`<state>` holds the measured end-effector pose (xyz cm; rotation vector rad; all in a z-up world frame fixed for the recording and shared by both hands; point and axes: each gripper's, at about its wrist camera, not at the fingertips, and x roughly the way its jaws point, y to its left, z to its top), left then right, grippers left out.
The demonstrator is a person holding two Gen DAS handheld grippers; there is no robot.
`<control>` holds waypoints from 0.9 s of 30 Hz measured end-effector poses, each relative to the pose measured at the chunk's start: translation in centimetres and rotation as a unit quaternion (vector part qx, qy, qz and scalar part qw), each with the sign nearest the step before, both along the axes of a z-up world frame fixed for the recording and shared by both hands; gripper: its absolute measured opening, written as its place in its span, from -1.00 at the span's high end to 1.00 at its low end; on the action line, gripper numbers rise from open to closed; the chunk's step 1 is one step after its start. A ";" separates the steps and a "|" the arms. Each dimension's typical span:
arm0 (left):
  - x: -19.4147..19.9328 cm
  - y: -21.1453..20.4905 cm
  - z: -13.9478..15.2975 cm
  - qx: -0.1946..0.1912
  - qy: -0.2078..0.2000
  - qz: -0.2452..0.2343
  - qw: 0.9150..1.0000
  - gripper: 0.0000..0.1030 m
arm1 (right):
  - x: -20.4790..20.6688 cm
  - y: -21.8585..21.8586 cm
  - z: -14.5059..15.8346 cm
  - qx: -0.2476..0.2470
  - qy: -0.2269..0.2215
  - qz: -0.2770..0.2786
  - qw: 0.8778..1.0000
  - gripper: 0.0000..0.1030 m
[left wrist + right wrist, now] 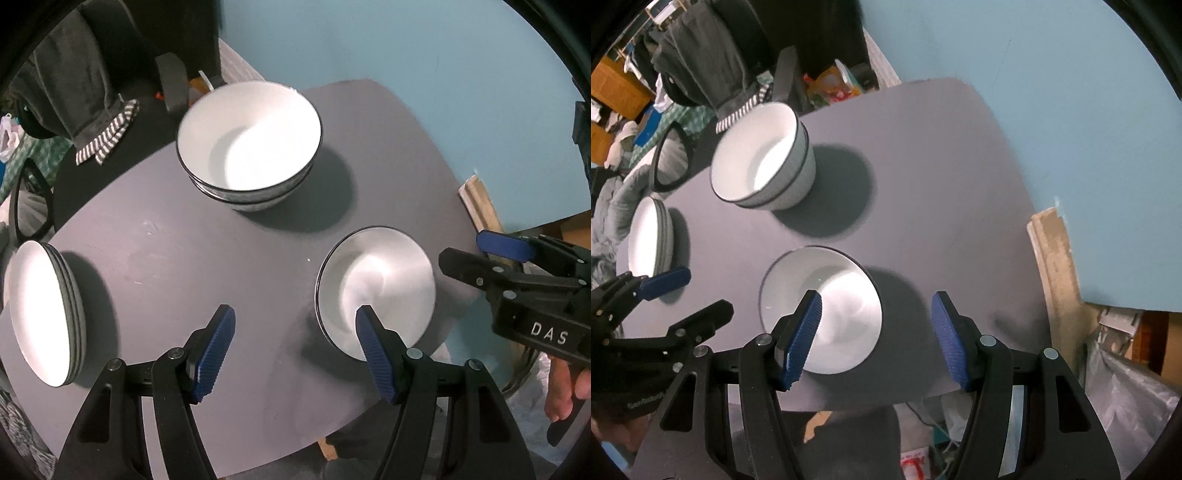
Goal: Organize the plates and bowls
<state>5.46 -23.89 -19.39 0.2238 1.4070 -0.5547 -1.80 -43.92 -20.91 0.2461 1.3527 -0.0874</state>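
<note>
On the grey table (177, 266) a stack of deep white bowls with dark rims (249, 144) (764, 158) stands at the back. A stack of white plates (40, 310) (650, 236) sits at the left edge. A single shallow white bowl (376, 284) (827, 306) lies near the front right. My left gripper (297, 336) (698, 295) hangs open over bare table, its right finger in front of that bowl's near rim. My right gripper (875, 321) (472, 254) is open above the single bowl's right side, holding nothing.
A wooden plank (1052, 266) leans on the blue wall (406, 48) right of the table. A dark chair draped with clothes (85, 85) stands behind the table's left. A hand (561, 391) holds the right gripper. The table's front edge is close below both grippers.
</note>
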 end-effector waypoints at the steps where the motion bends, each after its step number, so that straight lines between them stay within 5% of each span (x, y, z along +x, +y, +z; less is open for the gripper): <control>1: -0.1 -0.1 -0.3 0.000 0.002 -0.001 1.000 -0.34 | 0.0 0.1 -0.3 0.001 0.001 0.002 1.000 -0.18; 27: 0.0 -2.9 -5.6 0.032 0.021 -0.011 0.999 -0.34 | -0.7 -0.9 -6.0 0.033 0.032 0.008 0.999 -0.18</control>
